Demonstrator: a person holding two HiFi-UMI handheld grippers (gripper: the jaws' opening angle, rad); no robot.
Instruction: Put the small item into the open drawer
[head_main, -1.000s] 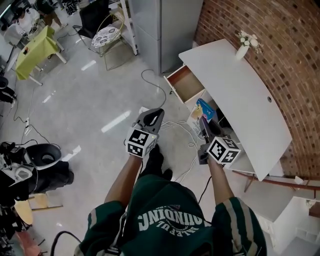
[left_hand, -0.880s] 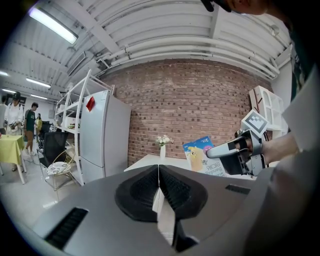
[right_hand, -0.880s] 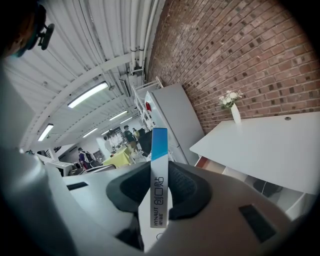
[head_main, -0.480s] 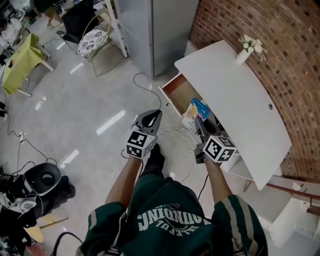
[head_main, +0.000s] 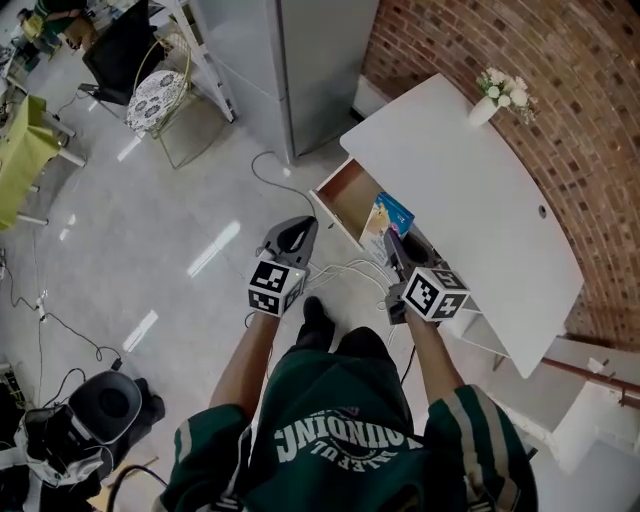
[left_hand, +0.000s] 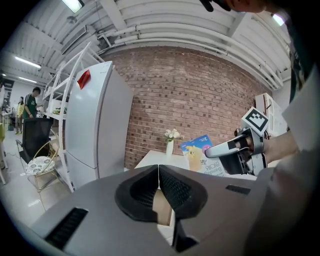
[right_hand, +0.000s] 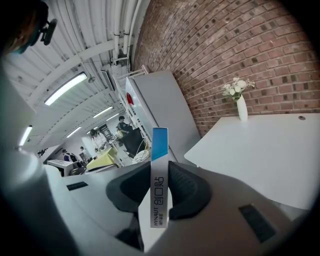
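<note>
Thin box (right_hand: 159, 150) clamped edge-on in right hand-held gripper (right_hand: 159, 187); white desk (right_hand: 260, 150) beyond.

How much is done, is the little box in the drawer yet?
Not yet. The drawer already stands open. The right hand-held gripper is clamped on the small box, holding it near the drawer but not inside. The left hand-held gripper is shut and empty. Still left: lower the box in and let go.

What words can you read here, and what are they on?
"HYNAUT": narrow edge of the small box held in the right gripper.
"创口贴": same edge.
Box's front, seen in the left gripper view: too blurred.
Shirt print: upside down, partly hidden, unreadable.
</note>
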